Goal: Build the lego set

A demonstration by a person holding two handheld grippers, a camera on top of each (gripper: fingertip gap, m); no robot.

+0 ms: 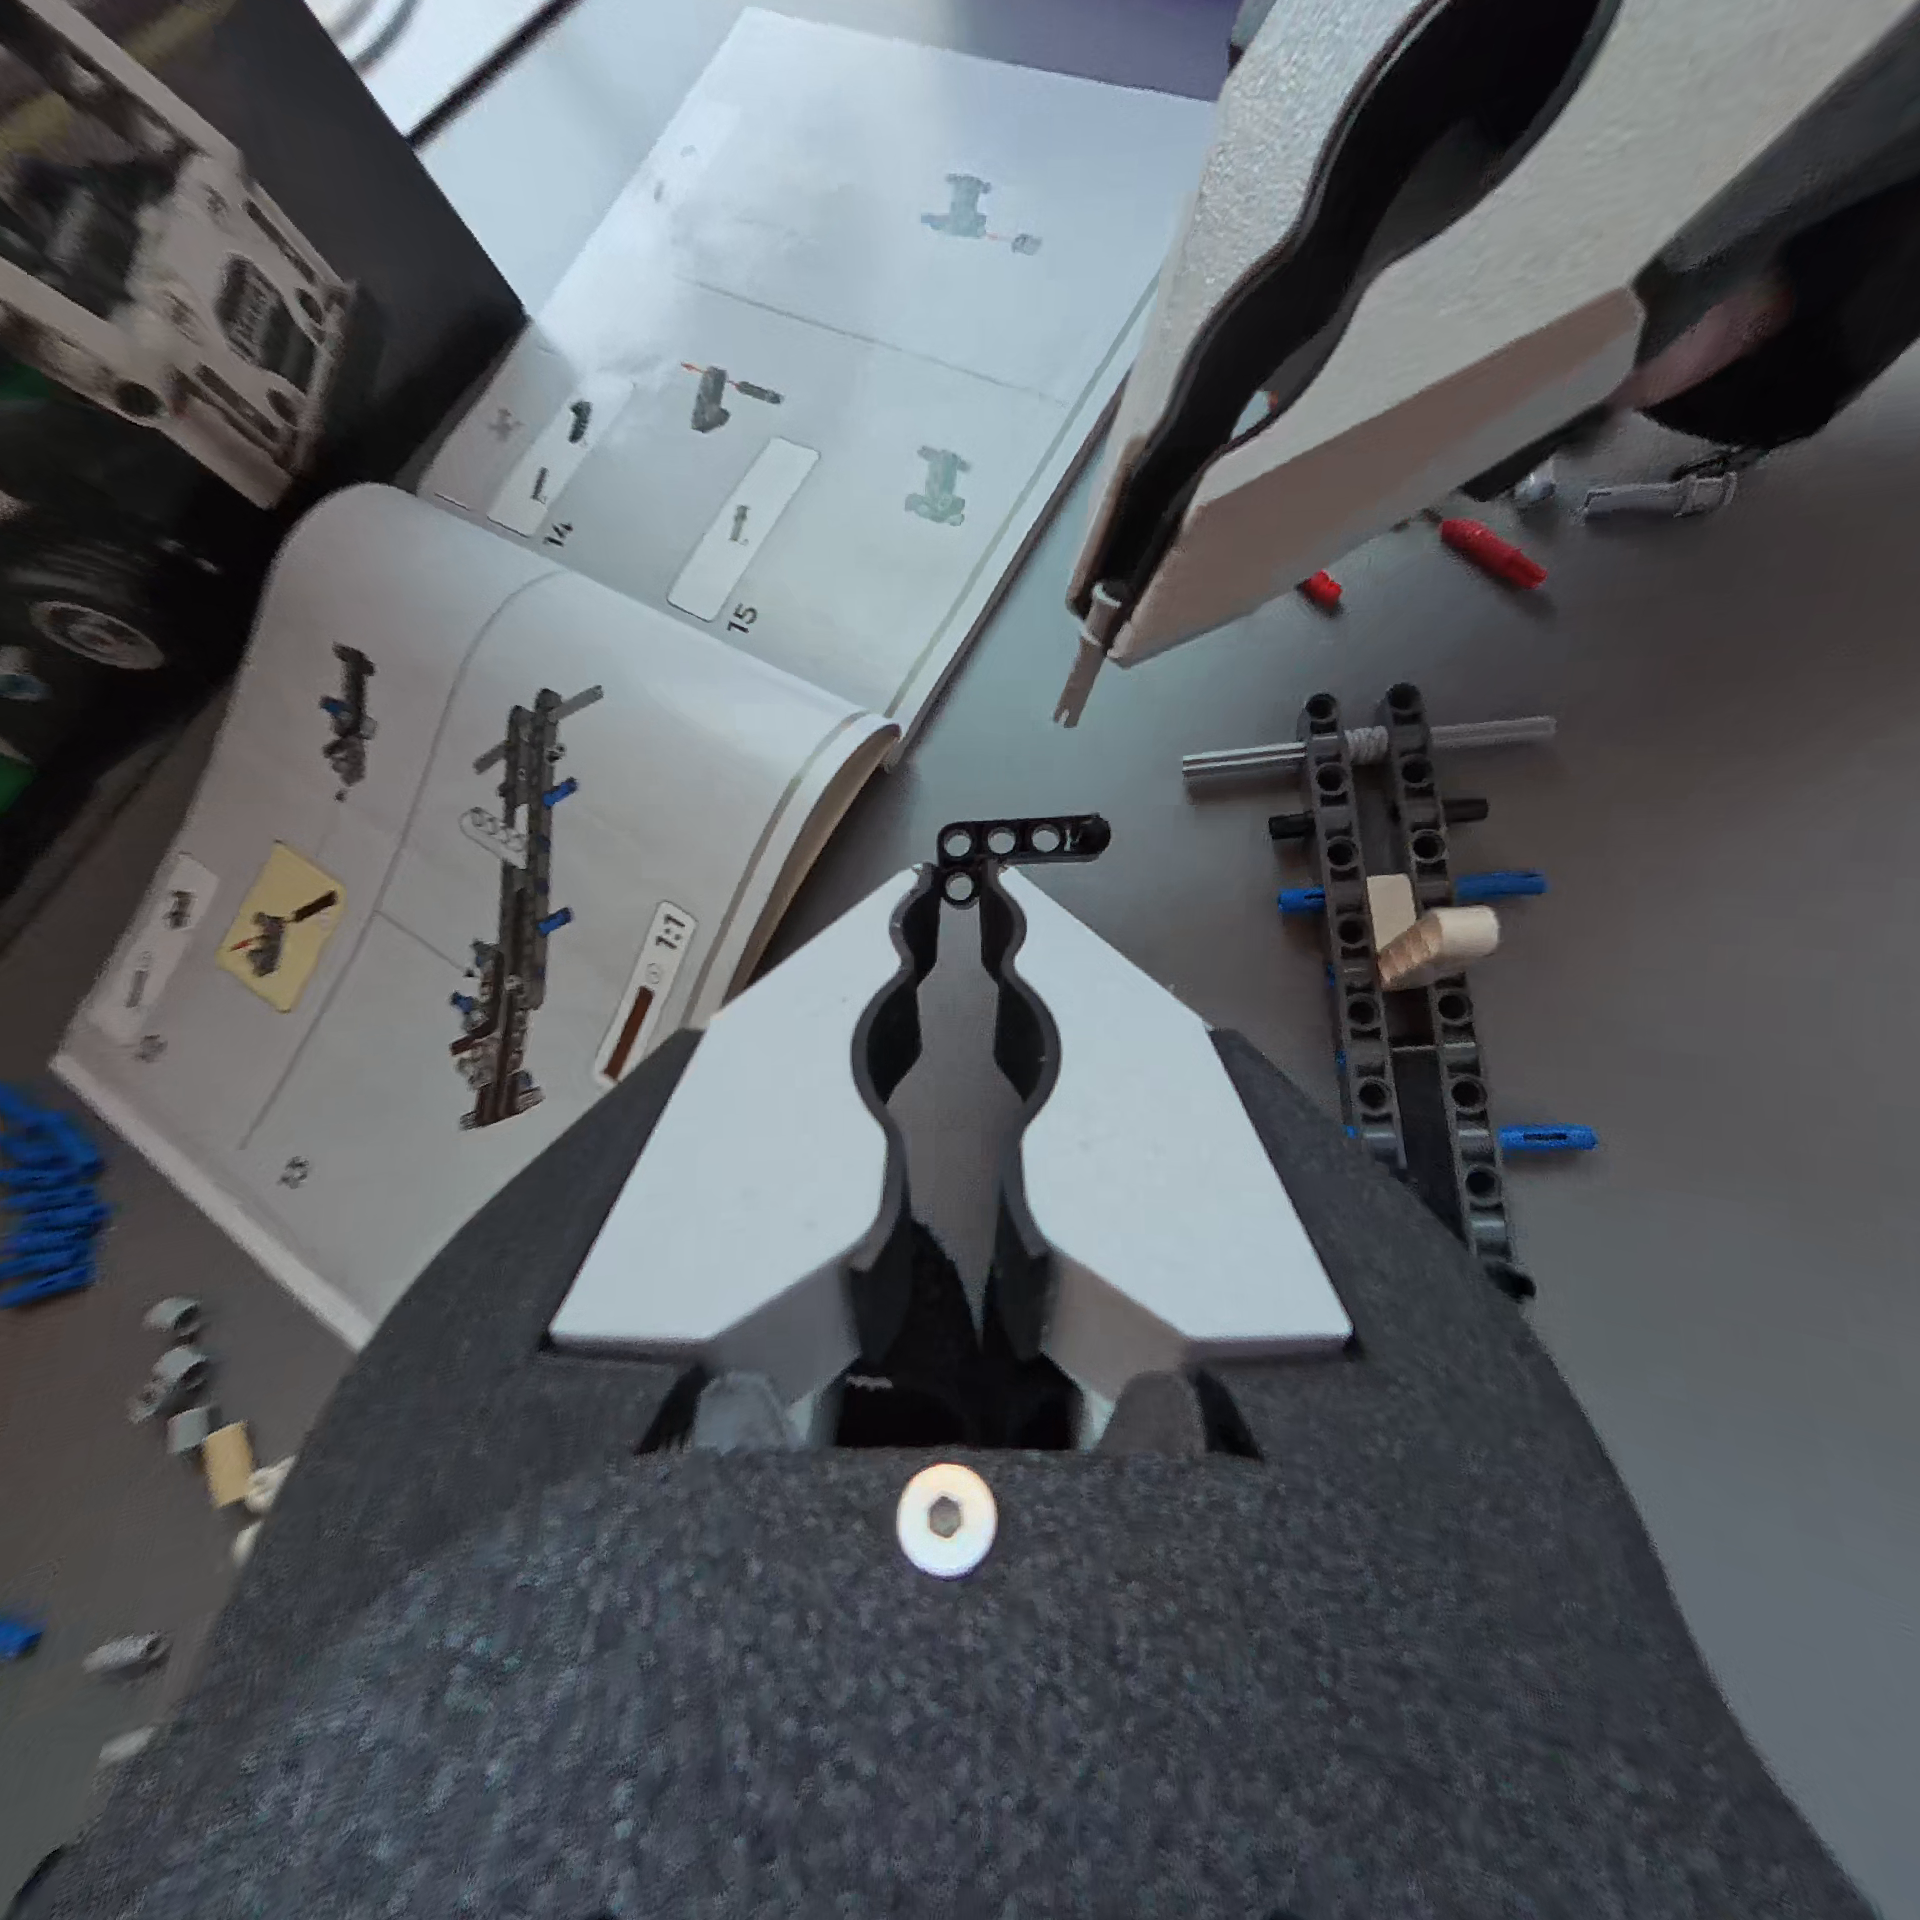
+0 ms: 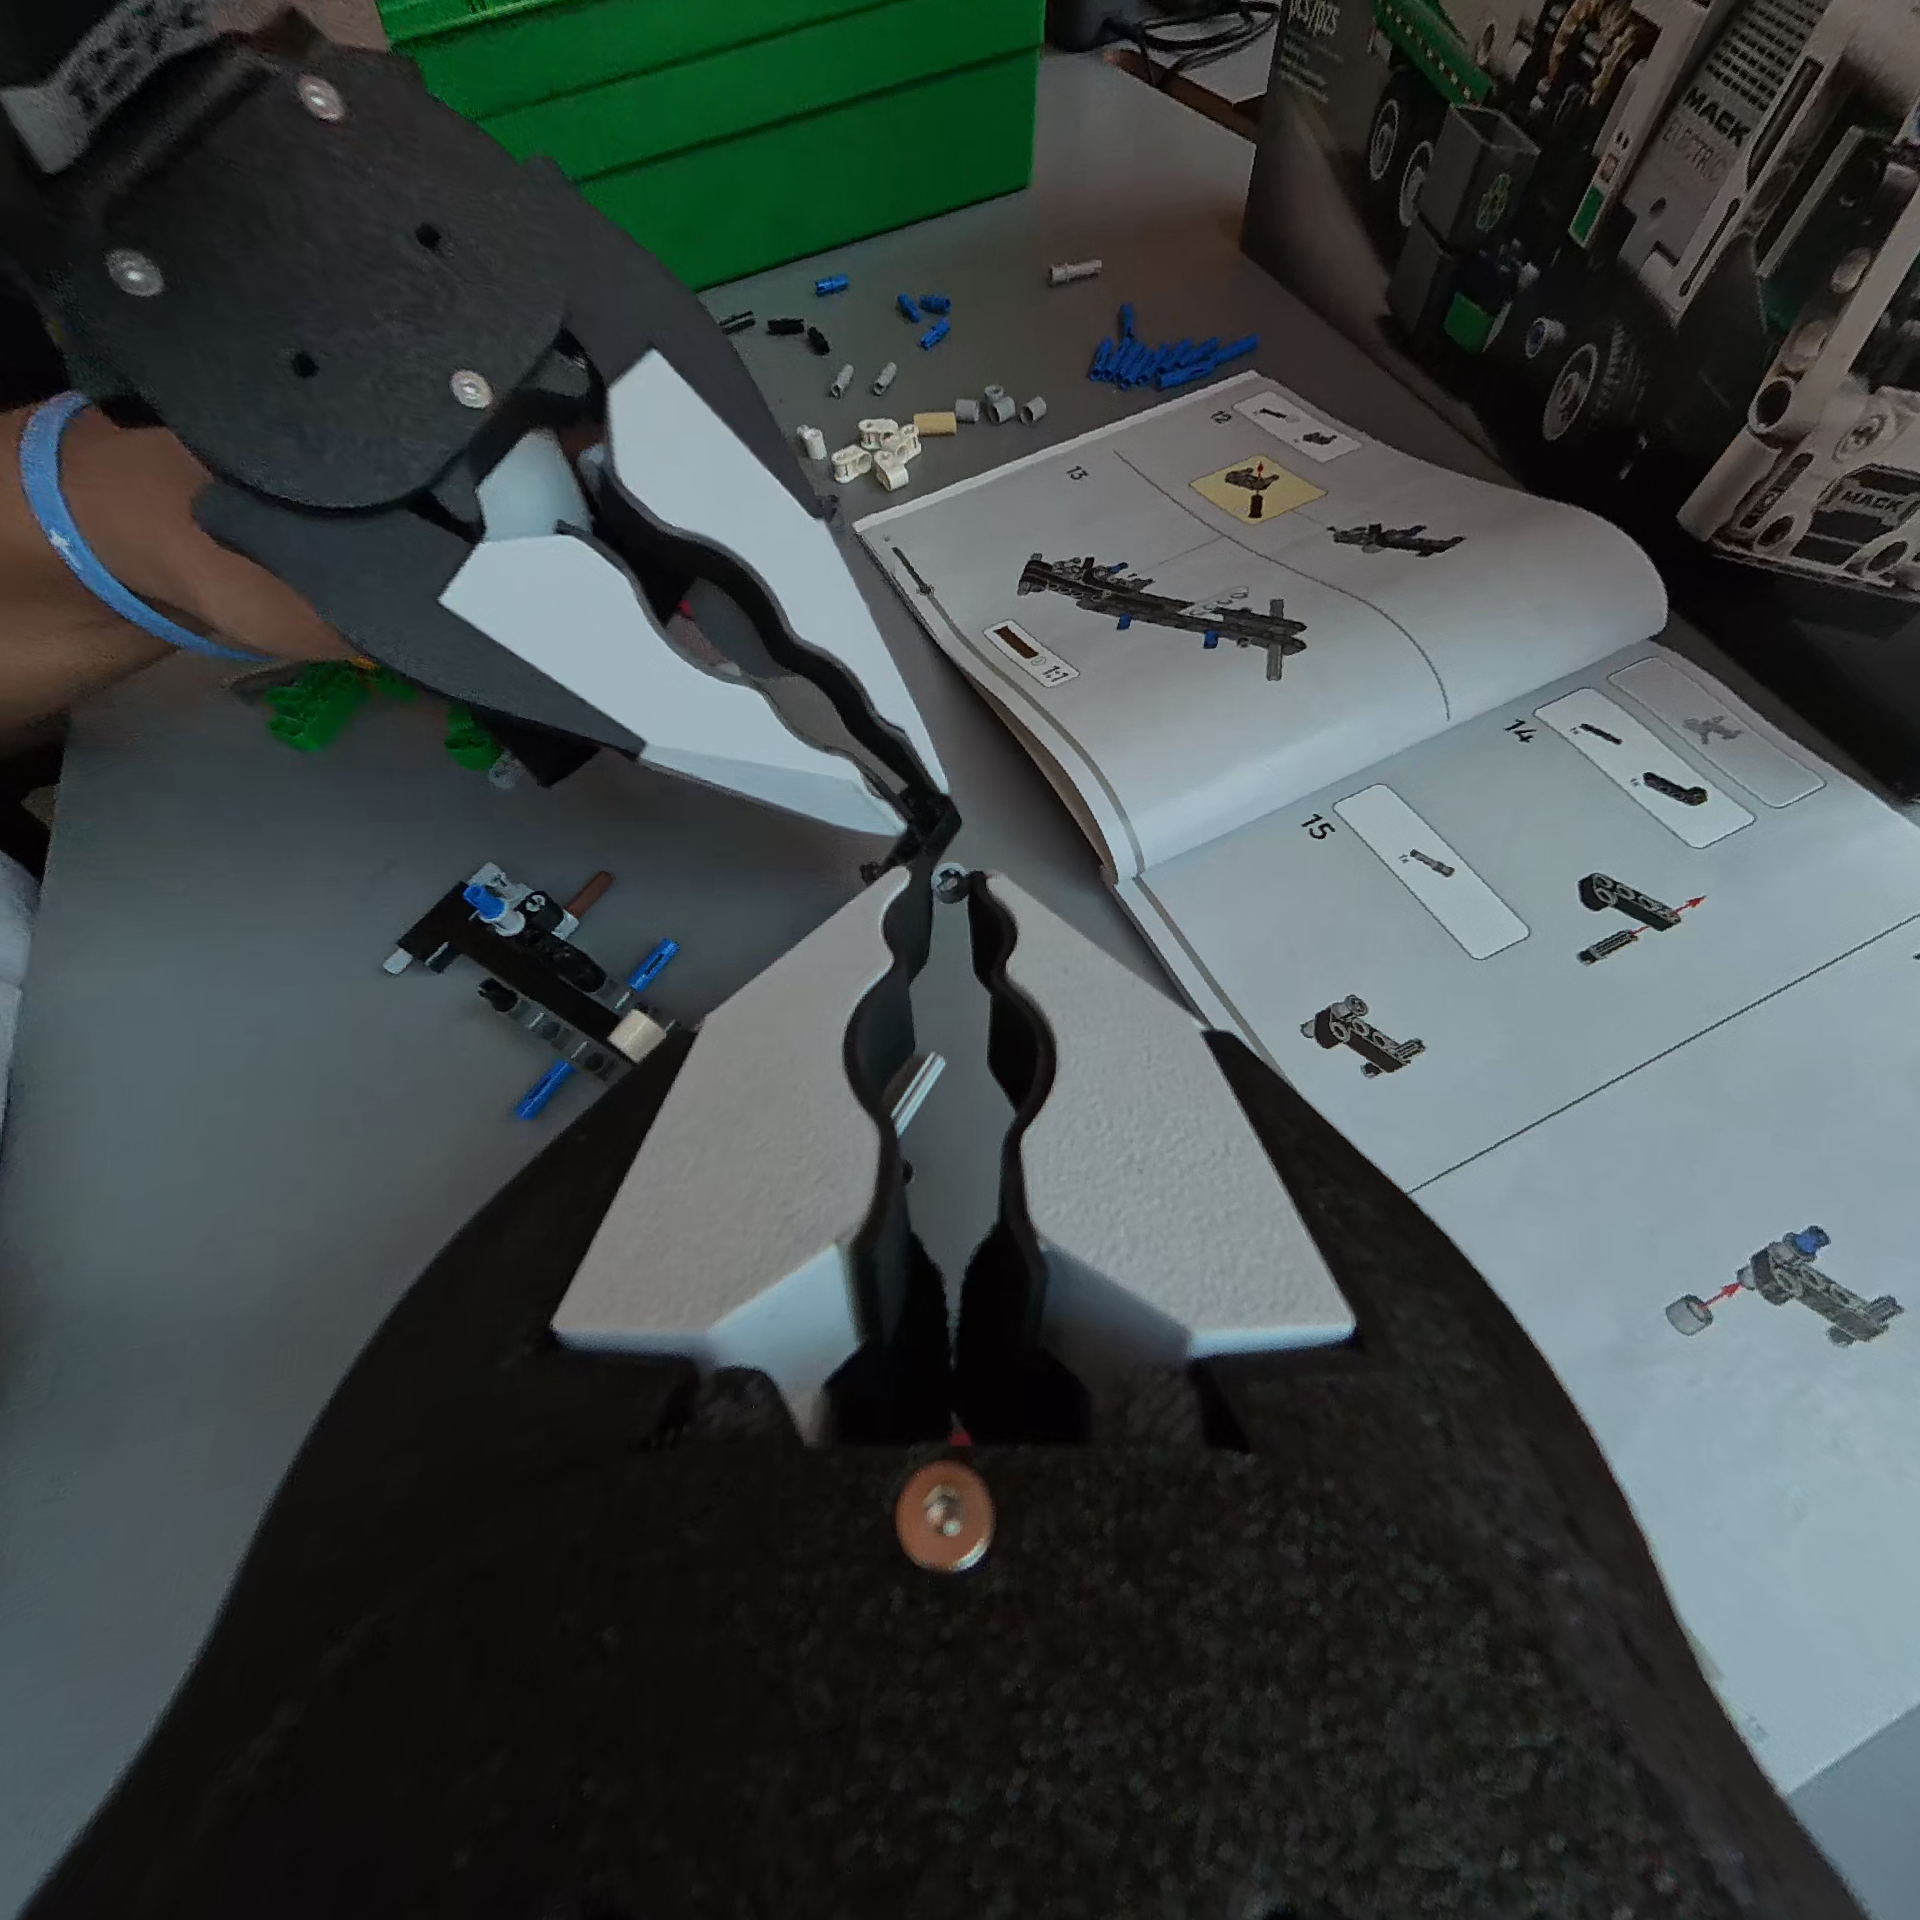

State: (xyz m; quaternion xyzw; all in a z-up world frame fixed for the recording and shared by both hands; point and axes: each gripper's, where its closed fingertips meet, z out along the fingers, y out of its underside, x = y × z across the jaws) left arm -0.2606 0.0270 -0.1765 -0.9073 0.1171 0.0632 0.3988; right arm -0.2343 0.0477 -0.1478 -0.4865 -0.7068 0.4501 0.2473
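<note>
My left gripper is shut on the short leg of a black L-shaped beam, held above the table. My right gripper is shut on a small light grey pin. In the right wrist view the left gripper comes in from the upper left, and its black beam sits just above the pin, nearly touching it. In the left wrist view the right gripper hangs at the upper right with the pin sticking out. The dark grey chassis assembly with blue pins lies on the table to the right.
The open instruction booklet lies on the grey table, with the set's box standing behind it. A green bin stands at the back. Loose blue pins, white connectors and red pieces are scattered around. Across from one pair of fingers to the other is roughly 5 cm.
</note>
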